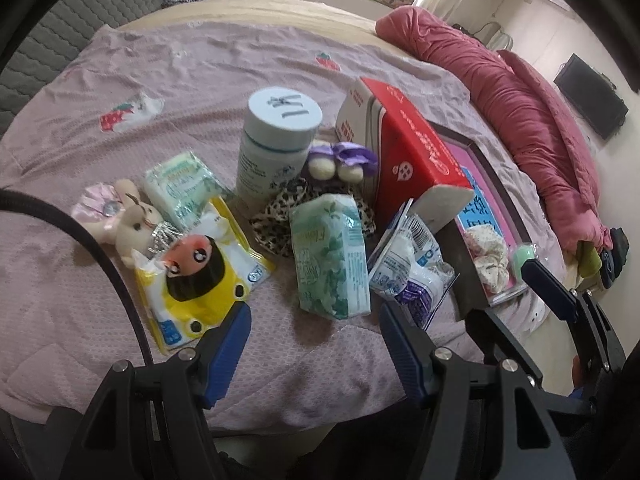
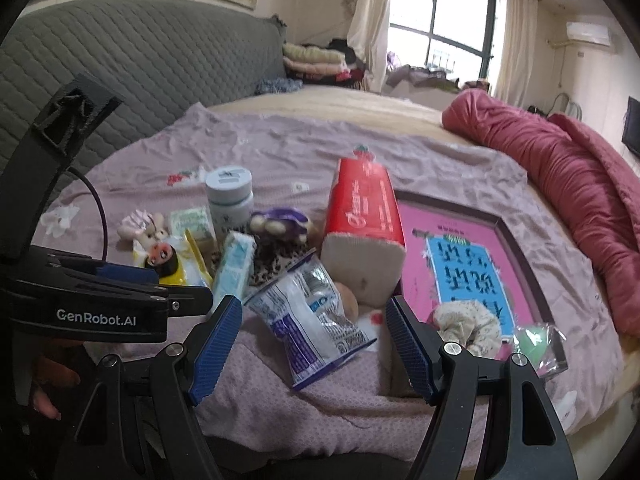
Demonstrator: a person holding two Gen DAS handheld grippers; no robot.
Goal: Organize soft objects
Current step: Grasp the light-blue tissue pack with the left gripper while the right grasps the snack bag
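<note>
While spread wide and empty, left hand-held gripper (image 1: 316,338) and right hand-held gripper (image 2: 314,344) above the bed's clutter (image 1: 328,248).

two scrunchies (image 1: 489,257), one bottle (image 1: 276,144), one tray (image 2: 516,240)

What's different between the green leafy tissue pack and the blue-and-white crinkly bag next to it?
The green tissue pack is a plump, block-shaped packet printed with leaves; the blue-and-white bag is flatter, crumpled and partly see-through, with white contents showing. The tissue pack lies flat on the pink bedspread; the bag leans tilted against the red tissue box. Both are soft plastic-wrapped packs, untouched by either gripper.
</note>
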